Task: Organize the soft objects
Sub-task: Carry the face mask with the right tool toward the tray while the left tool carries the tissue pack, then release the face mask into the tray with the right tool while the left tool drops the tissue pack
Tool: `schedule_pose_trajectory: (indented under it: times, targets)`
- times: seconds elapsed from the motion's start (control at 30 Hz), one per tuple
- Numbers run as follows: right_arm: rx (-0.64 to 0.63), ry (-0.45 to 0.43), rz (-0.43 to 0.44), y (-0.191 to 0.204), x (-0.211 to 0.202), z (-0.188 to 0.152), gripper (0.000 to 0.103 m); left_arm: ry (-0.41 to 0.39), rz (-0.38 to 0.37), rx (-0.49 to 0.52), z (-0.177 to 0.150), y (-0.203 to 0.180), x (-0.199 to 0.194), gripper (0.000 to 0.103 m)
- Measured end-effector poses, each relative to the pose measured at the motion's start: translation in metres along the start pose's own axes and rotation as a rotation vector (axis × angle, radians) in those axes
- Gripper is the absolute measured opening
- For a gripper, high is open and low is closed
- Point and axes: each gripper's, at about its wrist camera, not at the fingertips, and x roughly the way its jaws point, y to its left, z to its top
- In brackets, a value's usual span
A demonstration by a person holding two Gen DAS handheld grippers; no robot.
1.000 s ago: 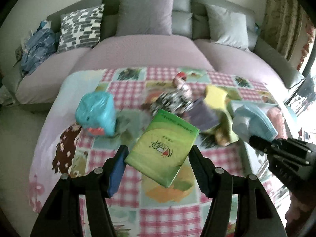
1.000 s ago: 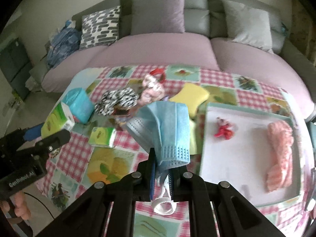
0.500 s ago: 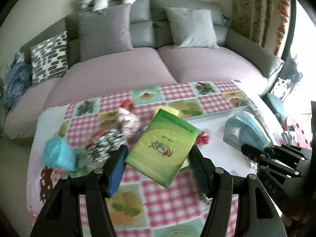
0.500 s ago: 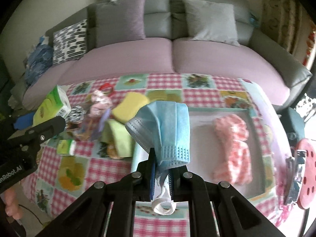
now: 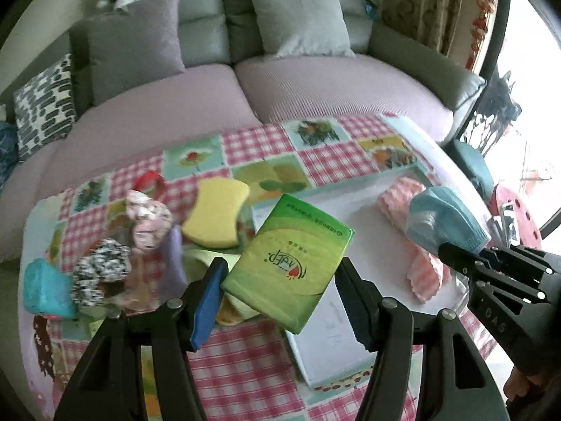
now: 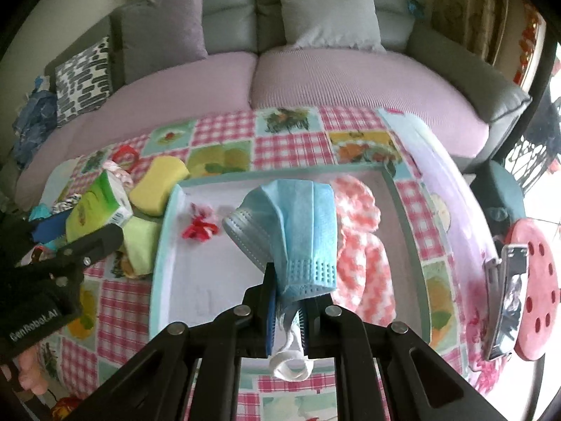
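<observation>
My left gripper [image 5: 278, 273] is shut on a green tissue pack [image 5: 287, 263], held in the air over the left edge of the white tray [image 5: 336, 358]. The same tissue pack [image 6: 96, 208] shows at the left of the right wrist view. My right gripper [image 6: 287, 291] is shut on a folded blue face mask [image 6: 294, 231], whose white ear loop [image 6: 291, 368] hangs below the fingers. It hovers above the tray [image 6: 164, 231]. In the tray lie a pink knitted cloth [image 6: 361, 245] and a small red hair tie [image 6: 200, 228].
On the checked tablecloth [image 5: 245, 358] left of the tray lie a yellow sponge [image 5: 217, 217], a floral scrunchie [image 5: 149, 222], a black-and-white scrunchie [image 5: 100, 268], a turquoise pouch [image 5: 45, 291] and a light green cloth [image 6: 140, 242]. A sofa [image 5: 168, 105] stands behind; a pink stool [image 6: 536, 280] stands right.
Both grippers have swung to the right across the table with their loads. The tray now lies under them, and the loose items have slid to the left of view.
</observation>
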Motion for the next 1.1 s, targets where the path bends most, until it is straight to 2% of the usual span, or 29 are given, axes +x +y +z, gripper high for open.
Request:
schedule_pose_trajectory:
  times: [0.23, 0.57, 0.83, 1.1]
  targets:
    - [0.034, 0.068, 0.016, -0.012, 0.036, -0.006, 0.011, 0.069, -0.019, 0.053, -0.008, -0.021, 0.046, 0.065]
    - [0.041, 0.113, 0.018, -0.017, 0.067, 0.0, 0.012, 0.128, -0.038, 0.069, -0.016, -0.033, 0.089, 0.065]
    - [0.028, 0.141, 0.012, -0.014, 0.084, 0.001, 0.012, 0.148, -0.042, 0.069, -0.016, -0.034, 0.104, 0.065]
    - [0.025, 0.145, 0.009, -0.013, 0.082, 0.002, 0.015, 0.148, -0.038, 0.072, -0.017, -0.037, 0.104, 0.065]
